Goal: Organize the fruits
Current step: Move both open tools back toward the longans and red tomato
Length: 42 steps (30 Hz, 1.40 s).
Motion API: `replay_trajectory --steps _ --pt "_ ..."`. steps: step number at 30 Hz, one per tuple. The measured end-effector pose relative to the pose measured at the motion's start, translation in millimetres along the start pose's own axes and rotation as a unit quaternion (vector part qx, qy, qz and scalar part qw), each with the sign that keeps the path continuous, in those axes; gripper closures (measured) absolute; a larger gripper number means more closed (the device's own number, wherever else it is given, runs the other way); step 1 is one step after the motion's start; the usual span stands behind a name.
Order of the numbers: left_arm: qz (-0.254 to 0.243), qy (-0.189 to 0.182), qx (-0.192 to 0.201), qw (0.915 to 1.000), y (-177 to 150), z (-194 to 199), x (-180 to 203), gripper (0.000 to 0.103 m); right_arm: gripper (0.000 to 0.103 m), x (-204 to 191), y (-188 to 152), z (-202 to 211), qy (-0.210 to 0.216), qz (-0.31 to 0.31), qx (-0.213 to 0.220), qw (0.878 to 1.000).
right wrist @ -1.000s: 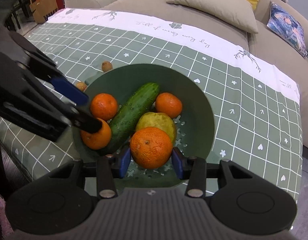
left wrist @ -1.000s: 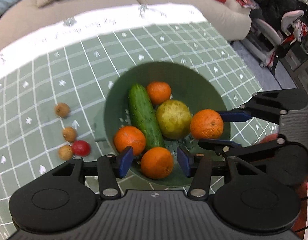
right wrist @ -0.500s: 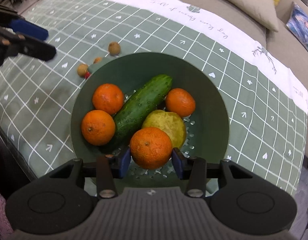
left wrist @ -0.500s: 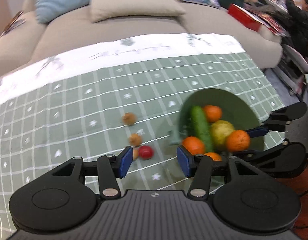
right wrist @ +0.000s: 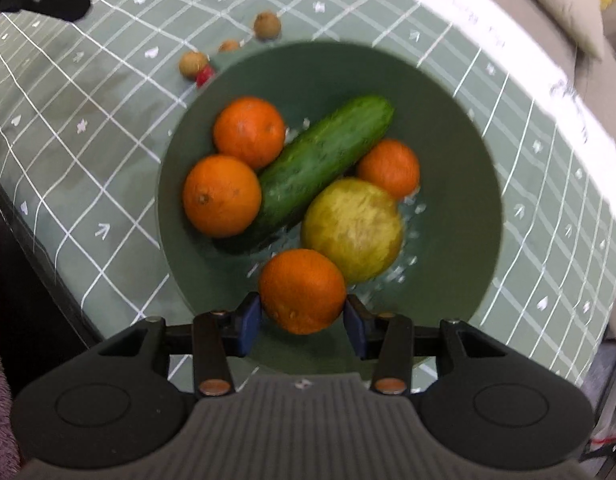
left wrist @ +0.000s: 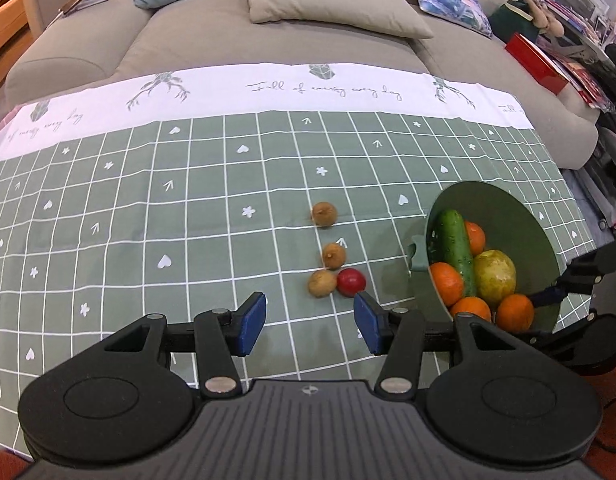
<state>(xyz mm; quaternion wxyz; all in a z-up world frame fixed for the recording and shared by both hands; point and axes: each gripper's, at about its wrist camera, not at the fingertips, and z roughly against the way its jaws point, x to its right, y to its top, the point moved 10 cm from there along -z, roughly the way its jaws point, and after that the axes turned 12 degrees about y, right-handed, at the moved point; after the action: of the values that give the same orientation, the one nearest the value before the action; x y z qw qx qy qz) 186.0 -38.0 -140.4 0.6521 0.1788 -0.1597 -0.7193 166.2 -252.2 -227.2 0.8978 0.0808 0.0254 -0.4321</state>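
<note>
A green bowl (right wrist: pixel 460 152) holds a cucumber (right wrist: pixel 320 164), a yellow-green pear (right wrist: pixel 352 228) and several oranges. My right gripper (right wrist: pixel 303 322) is shut on one orange (right wrist: pixel 303 290) just above the bowl's near side. In the left wrist view the bowl (left wrist: pixel 520 220) is at the right, with three small brown fruits (left wrist: pixel 324 214) and a small red fruit (left wrist: pixel 351 282) on the cloth to its left. My left gripper (left wrist: pixel 310 322) is open and empty, just short of the red fruit.
The table carries a green checked cloth (left wrist: pixel 148 216) with a white printed border. A beige sofa (left wrist: pixel 268 40) with cushions stands behind it. The table's near edge (right wrist: pixel 48 256) drops off at the left of the right wrist view.
My left gripper has swung left, away from the bowl, and now faces the small fruits on the cloth. My right gripper has come down closer over the bowl, still holding the orange.
</note>
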Motion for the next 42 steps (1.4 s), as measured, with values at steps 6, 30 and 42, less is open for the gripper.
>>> replay_trajectory --steps 6,30,42 --pt "0.011 -0.001 -0.003 0.9999 -3.0 -0.2 -7.6 0.043 0.061 3.1 -2.8 -3.5 0.010 -0.028 0.008 1.000" --pt "-0.022 0.005 0.101 0.9946 23.3 32.7 -19.1 0.043 0.020 -38.5 70.2 89.2 0.032 -0.087 0.254 0.963" --pt "-0.026 -0.010 0.092 0.9954 11.6 18.7 -29.2 0.043 0.034 -64.4 101.6 67.4 0.023 -0.065 0.281 0.957"
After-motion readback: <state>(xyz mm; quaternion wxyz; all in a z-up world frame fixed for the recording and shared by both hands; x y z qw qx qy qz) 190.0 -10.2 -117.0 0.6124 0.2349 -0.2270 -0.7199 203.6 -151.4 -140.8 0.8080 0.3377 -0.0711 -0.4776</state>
